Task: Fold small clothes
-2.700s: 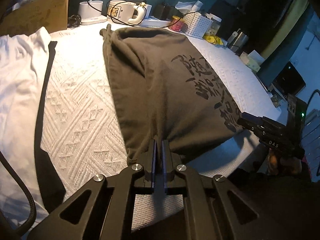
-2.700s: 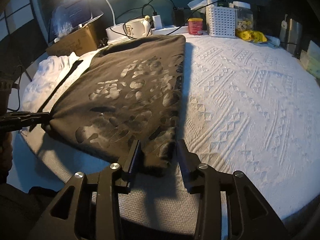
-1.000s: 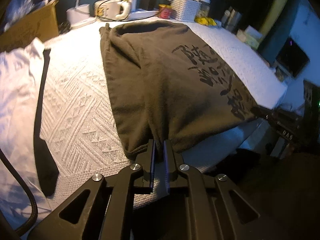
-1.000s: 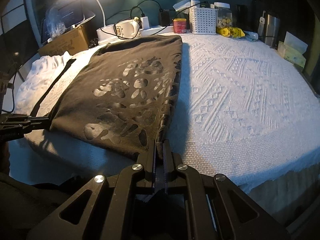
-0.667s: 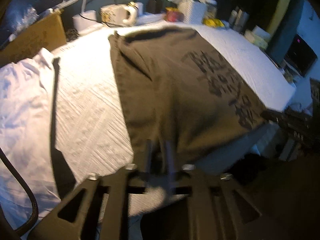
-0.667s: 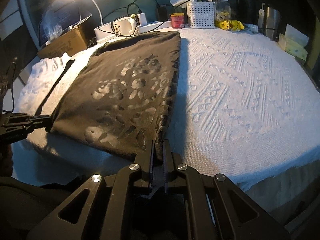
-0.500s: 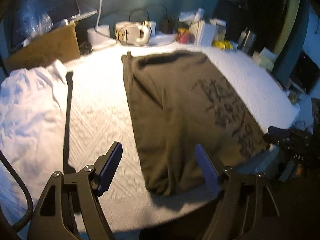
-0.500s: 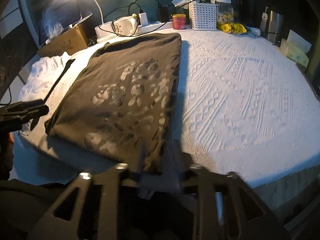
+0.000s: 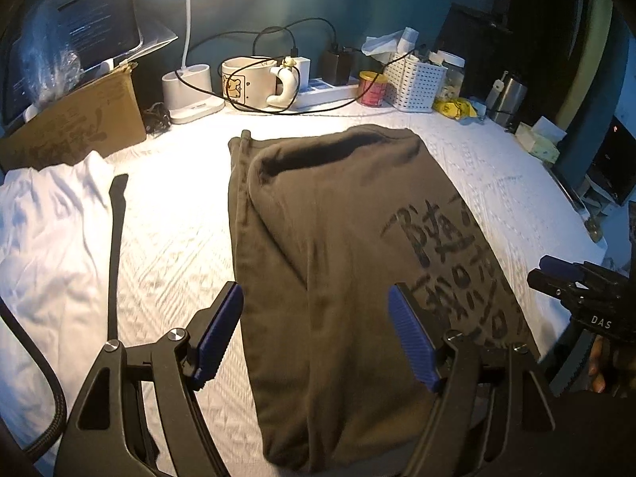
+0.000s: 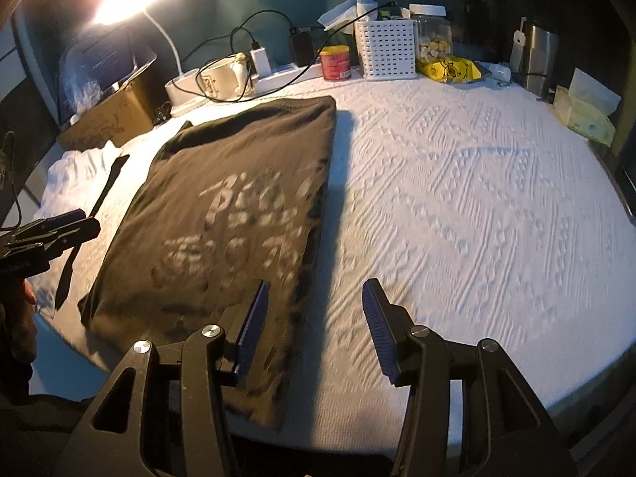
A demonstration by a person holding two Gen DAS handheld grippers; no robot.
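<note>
Both grippers let go, dark tee folded into a strip, and here's where it could get messy

The left gripper and right gripper have just been spreading their fingers and now hang released above the near end of the dark printed T-shirt, nothing pinched between them. The shirt lies flat on the white textured desk cover, folded lengthwise, its near hem close to the desk edge. My worry: the next fold probably means re-grabbing that hem, and if the fingers only catch the top layer, the tucked side along the left will slide open. A lopsided lift by one gripper would skew the strip. Also, dragging it far could bump the white shirt beside it or the mug and cables at the back.
</note>
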